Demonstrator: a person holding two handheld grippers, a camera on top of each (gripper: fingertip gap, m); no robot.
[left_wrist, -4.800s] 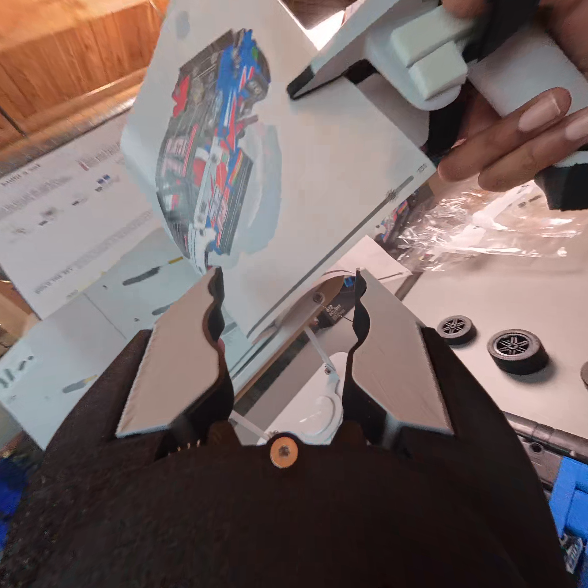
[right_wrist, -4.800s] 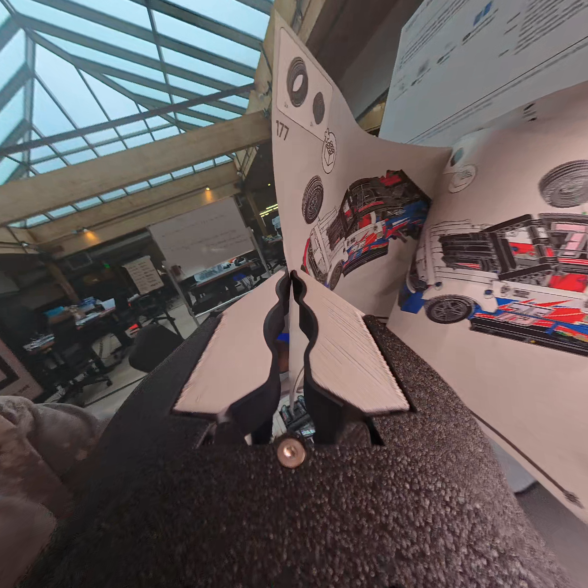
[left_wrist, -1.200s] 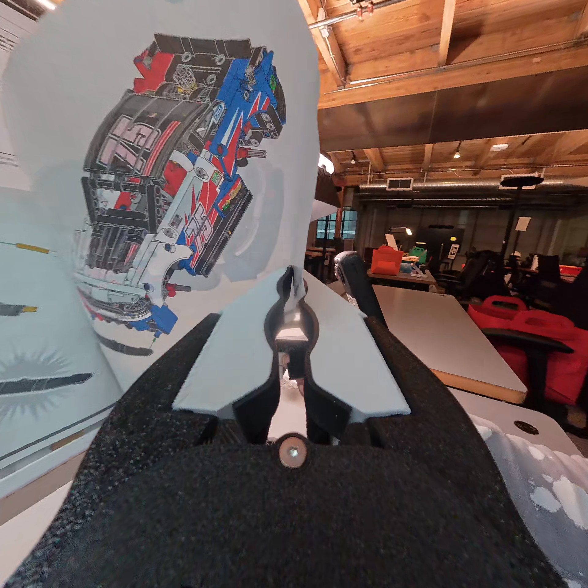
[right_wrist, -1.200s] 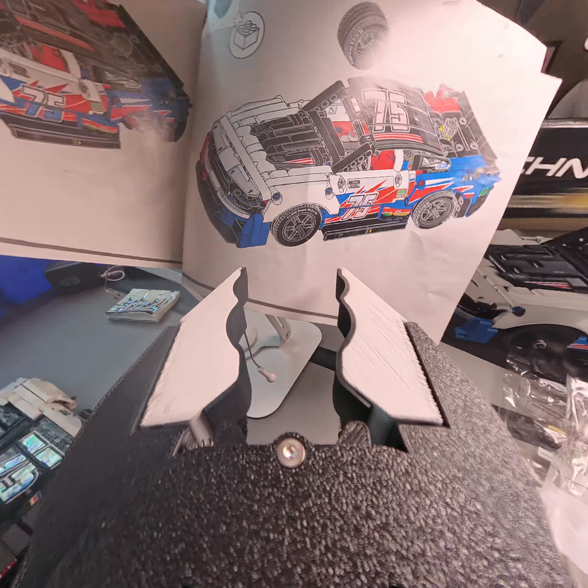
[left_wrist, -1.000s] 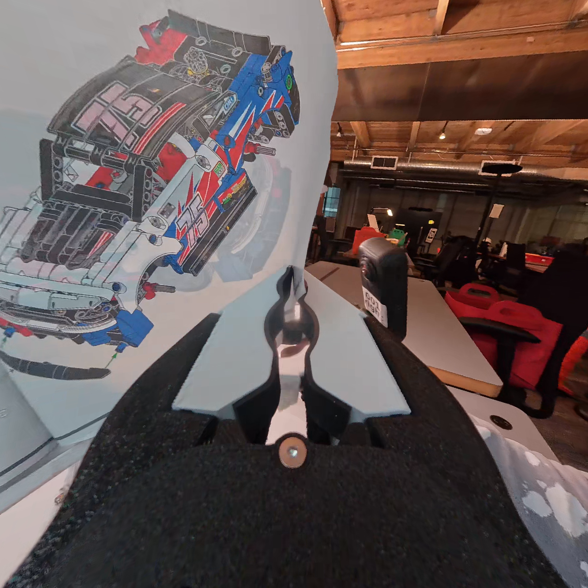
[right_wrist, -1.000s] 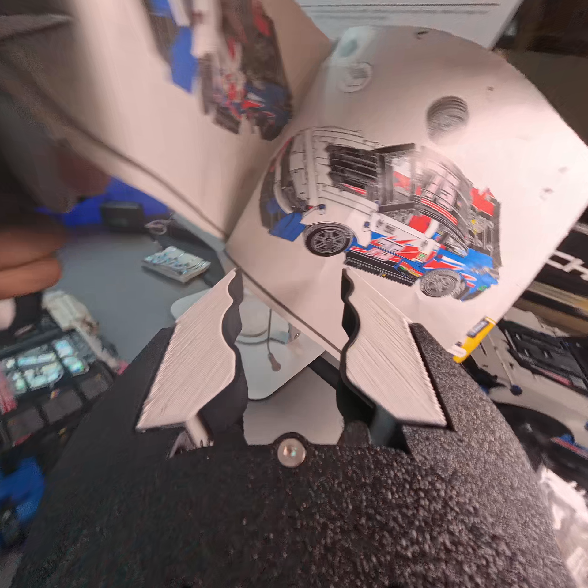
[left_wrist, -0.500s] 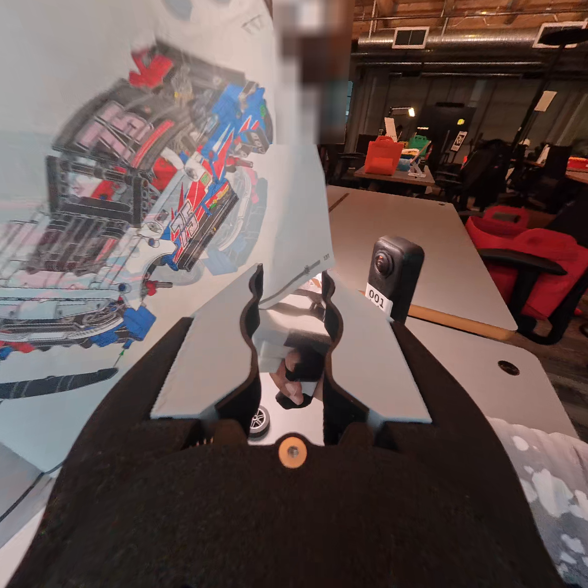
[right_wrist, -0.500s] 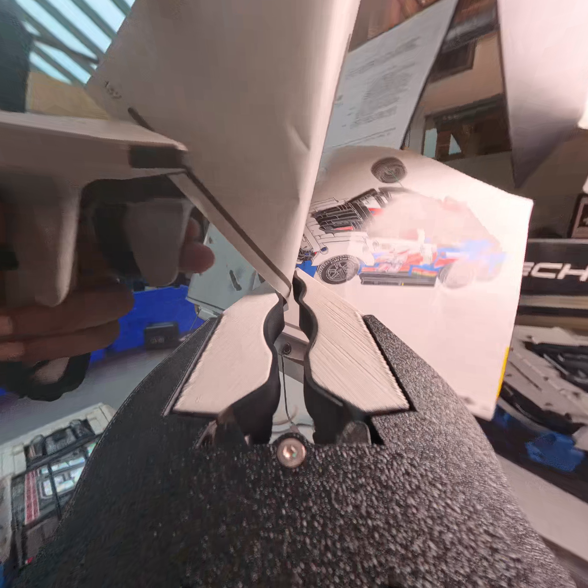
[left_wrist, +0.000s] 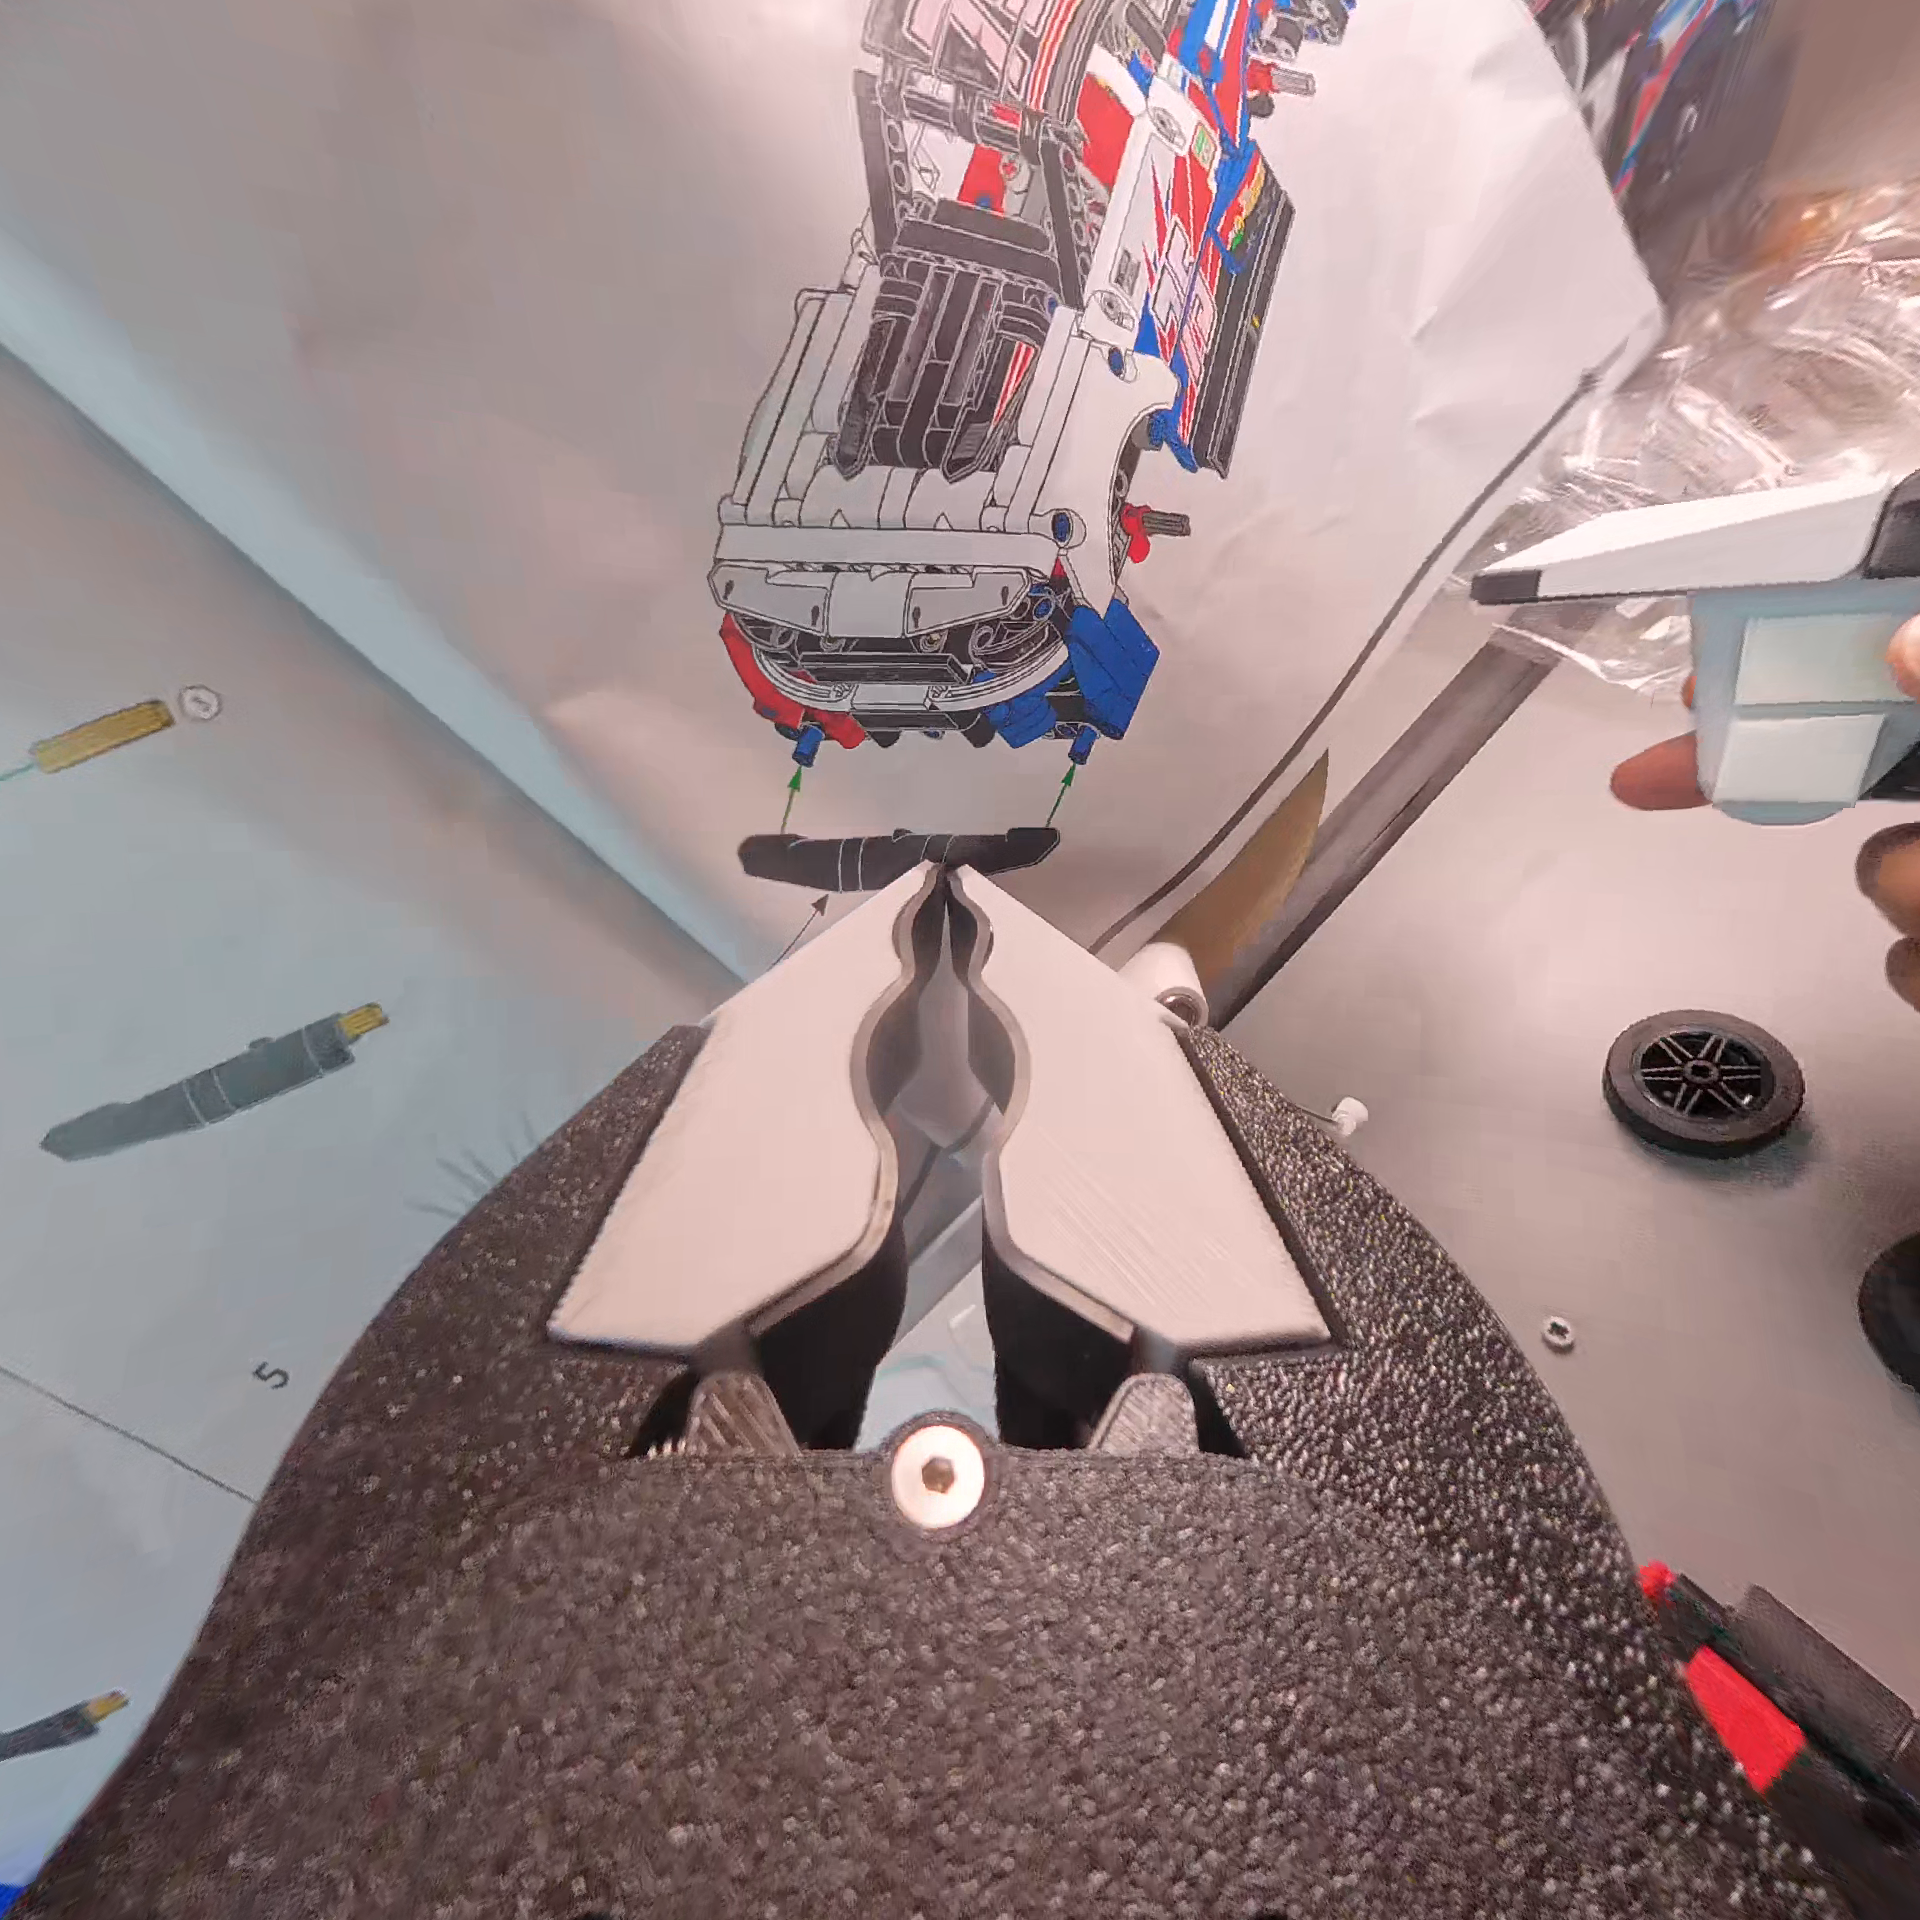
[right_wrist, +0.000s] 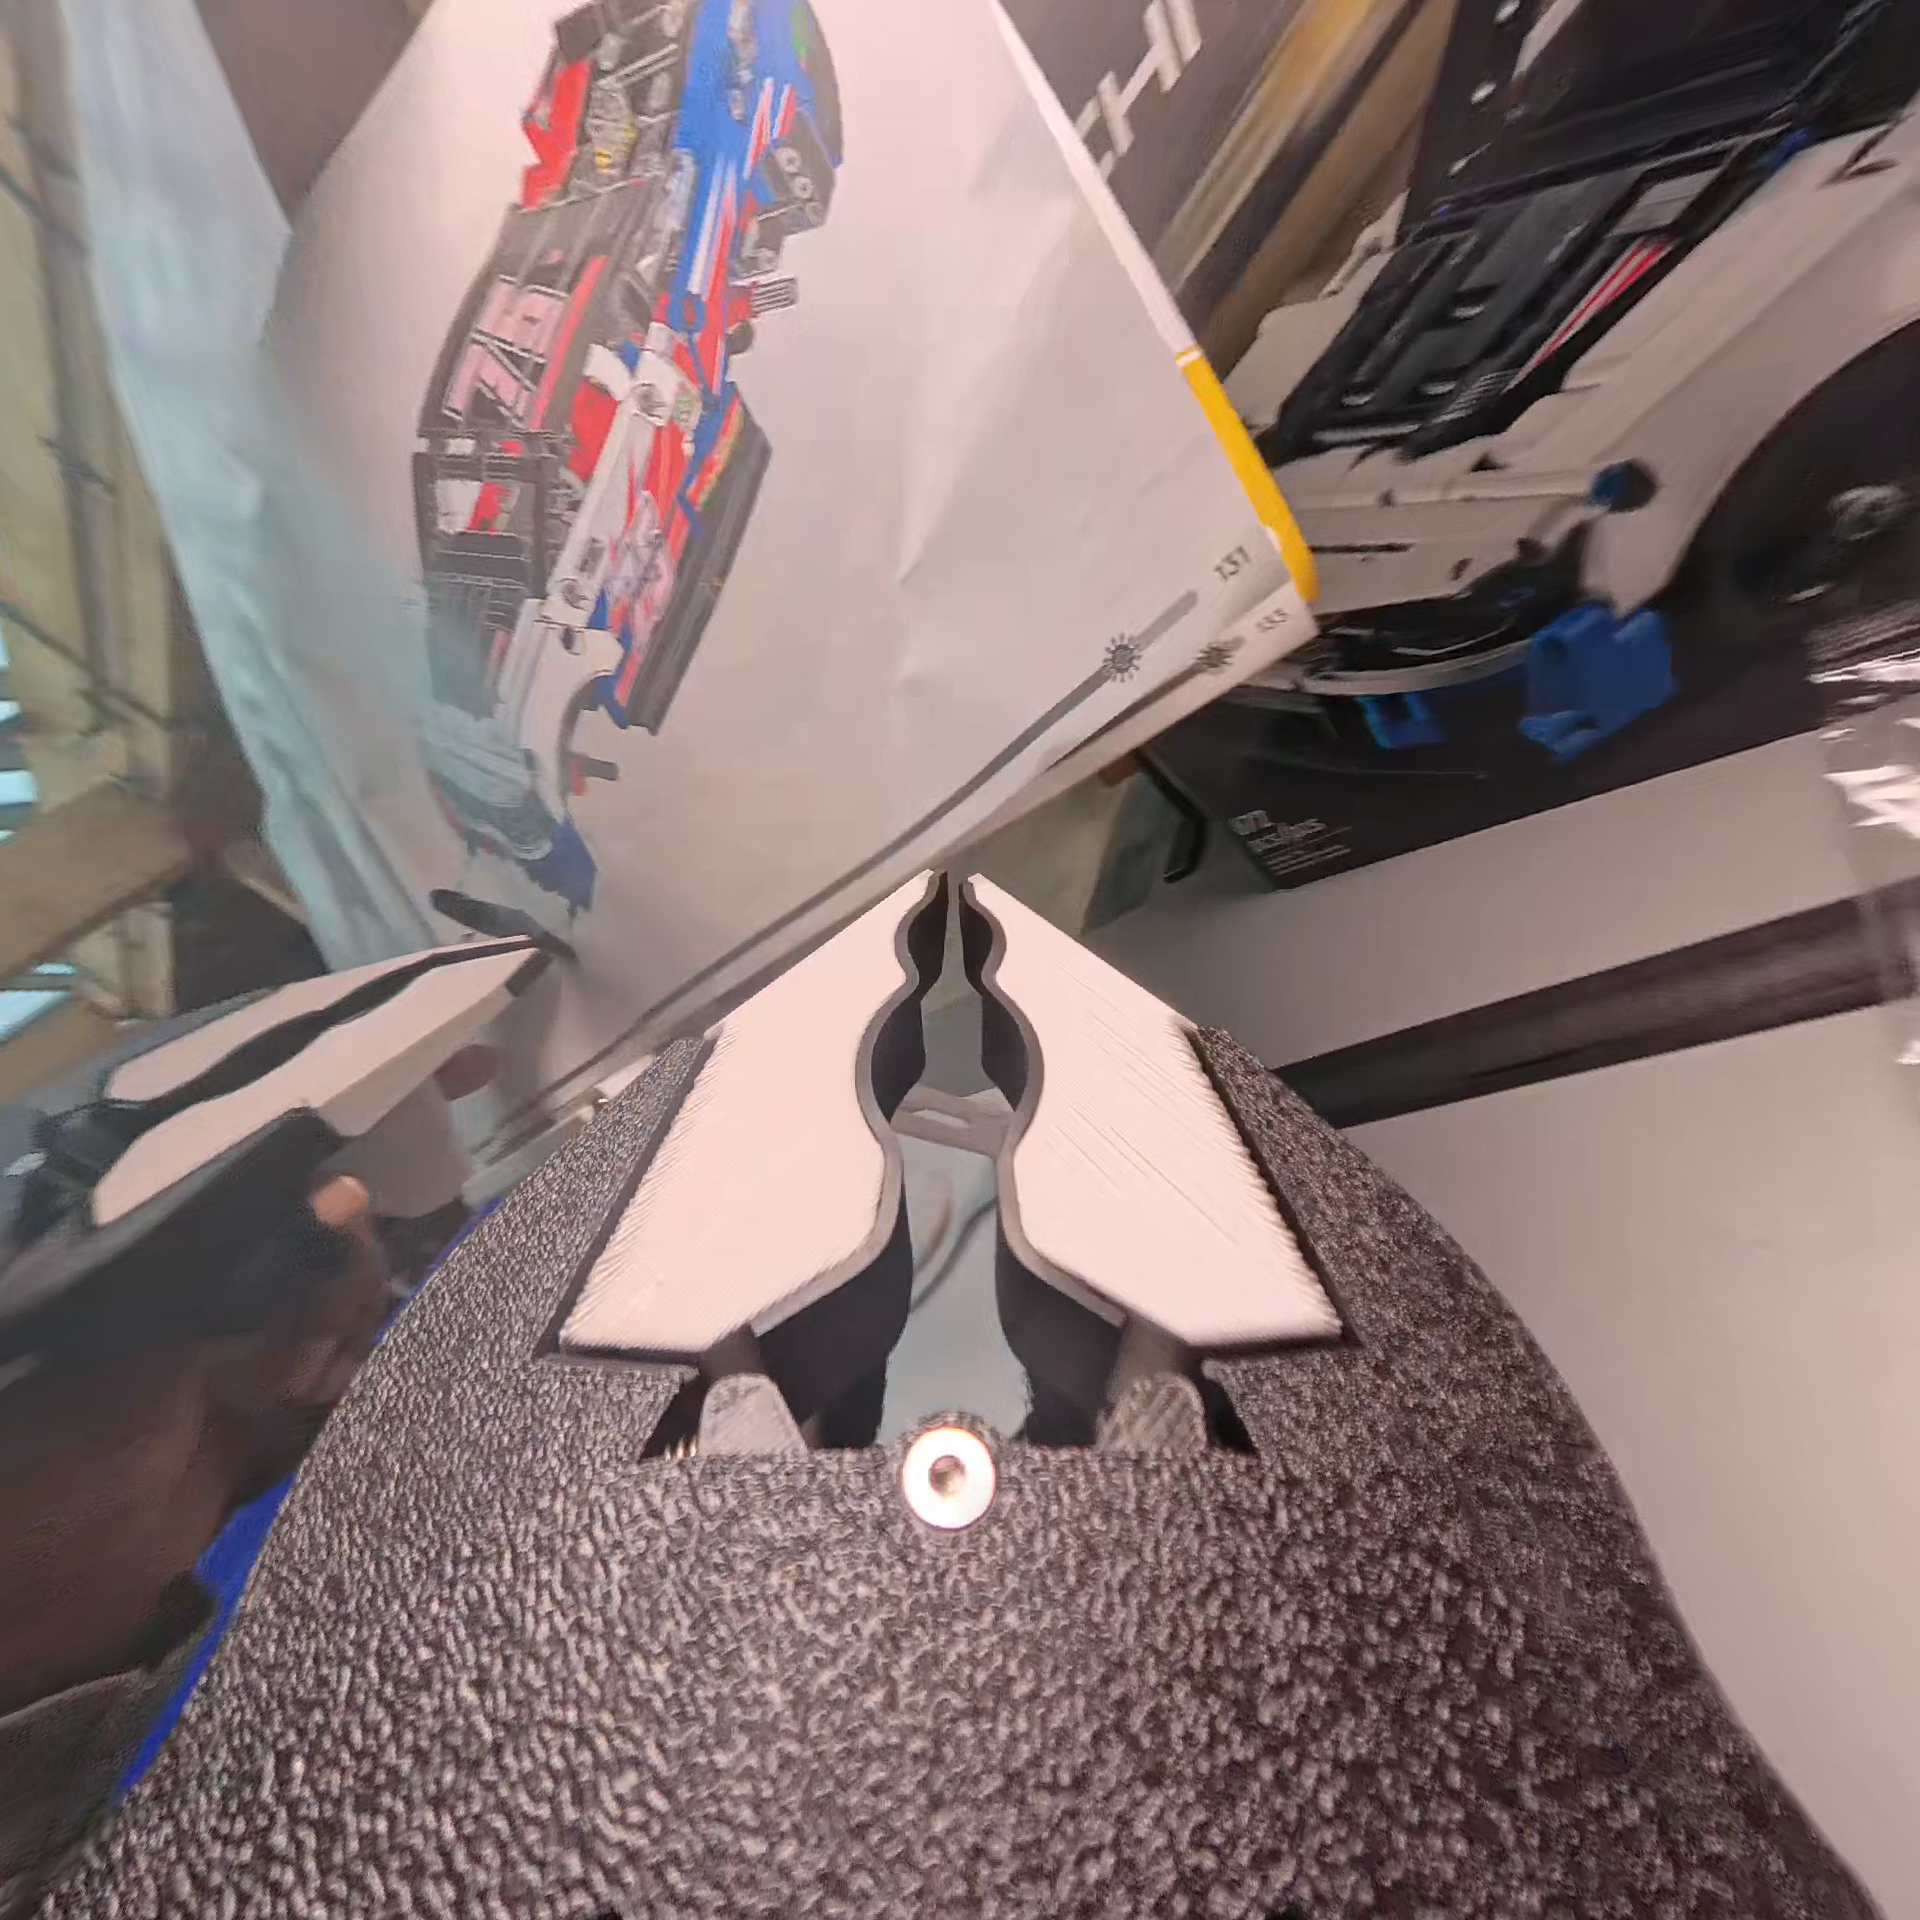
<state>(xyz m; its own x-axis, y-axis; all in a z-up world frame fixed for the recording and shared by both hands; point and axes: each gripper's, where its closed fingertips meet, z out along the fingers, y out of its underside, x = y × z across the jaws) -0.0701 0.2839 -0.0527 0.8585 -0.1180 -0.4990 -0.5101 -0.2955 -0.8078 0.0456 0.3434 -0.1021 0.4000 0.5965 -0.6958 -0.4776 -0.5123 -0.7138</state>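
- Paper, thin and limp: the instruction booklet page printed with a toy car rises just beyond my left gripper, jaws clenched on its lower edge.
- My right gripper, jaws pinched together at the same page's bottom edge; whether paper lies between them, I cannot tell.
- Likely tears easily; best held near the margin.
- Black toy wheel lies right of my left jaws.

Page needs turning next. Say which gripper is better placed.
Right, probably. The right gripper is shut at the lower edge of the page, seemingly pinching it; the left gripper, also shut, only touches the printed face.
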